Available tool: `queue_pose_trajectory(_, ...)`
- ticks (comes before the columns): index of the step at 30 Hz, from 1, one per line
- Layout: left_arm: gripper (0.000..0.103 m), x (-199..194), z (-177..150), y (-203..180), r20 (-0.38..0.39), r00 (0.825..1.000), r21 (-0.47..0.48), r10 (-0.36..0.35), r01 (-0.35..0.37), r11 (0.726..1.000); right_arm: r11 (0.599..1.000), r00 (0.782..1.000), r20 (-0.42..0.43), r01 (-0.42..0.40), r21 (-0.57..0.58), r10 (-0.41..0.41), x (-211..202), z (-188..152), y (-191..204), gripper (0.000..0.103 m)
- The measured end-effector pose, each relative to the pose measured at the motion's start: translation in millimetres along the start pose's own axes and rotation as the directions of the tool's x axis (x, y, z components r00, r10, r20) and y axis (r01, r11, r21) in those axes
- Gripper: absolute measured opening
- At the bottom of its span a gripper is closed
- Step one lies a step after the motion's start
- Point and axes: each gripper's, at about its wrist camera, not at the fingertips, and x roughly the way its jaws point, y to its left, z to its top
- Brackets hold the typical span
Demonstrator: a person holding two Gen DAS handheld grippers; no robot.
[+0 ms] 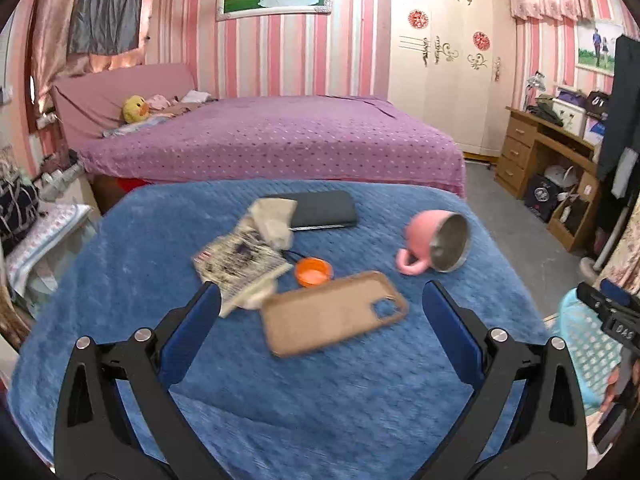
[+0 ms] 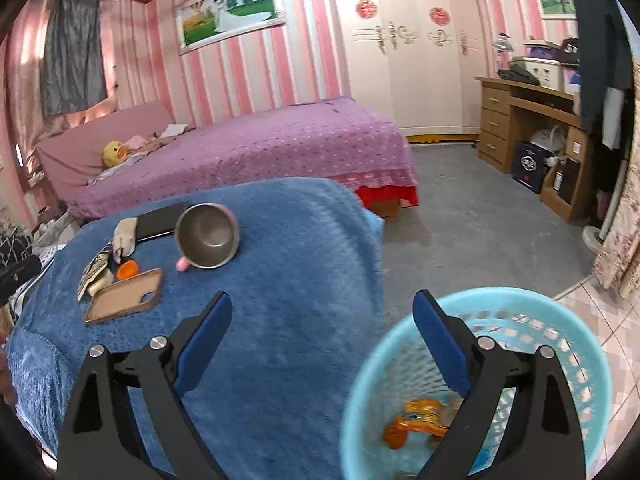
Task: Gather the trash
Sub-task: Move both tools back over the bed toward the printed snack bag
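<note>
Perforated round plastic basket (image 2: 476, 380), fuzzy blanket (image 2: 280, 280)

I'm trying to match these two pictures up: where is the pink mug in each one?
Left wrist view: the pink mug lies on its side right of centre on the blue blanket, metal inside facing the camera.
Right wrist view: the mug is upper left, mostly its metal inside showing, only a bit of pink handle.
Shared landmark: the brown phone case, lying nearer the camera than the mug.
</note>
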Motion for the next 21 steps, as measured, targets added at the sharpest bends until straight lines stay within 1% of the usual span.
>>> queue_pose_trajectory(3,0.097,9,-4,22,-0.005,0.999,-0.012,0.034,-0.034,0.999,0.999,1.000,-0.005,-0.018,-0.026,0.018,7,1,20,0.090)
queue_pose_trajectory(8,0.097,36,-15,52,-0.066,0.996,-0.045,0.061,-0.064,0.997,0.997,0.999,-0.036,-0.027,-0.077,0.024,24,-1,46,0.090)
queue_pose_trajectory(15,0.097,71,-28,69,-0.137,0.985,0.002,0.106,-0.107,0.994,0.994,0.997,-0.064,-0.037,-0.107,0.030,44,-3,67,0.090)
queue_pose_trajectory(21,0.097,95,-22,78,-0.161,0.980,-0.012,0.116,-0.119,0.993,0.994,0.995,-0.089,-0.054,-0.091,0.046,62,-4,77,0.090)
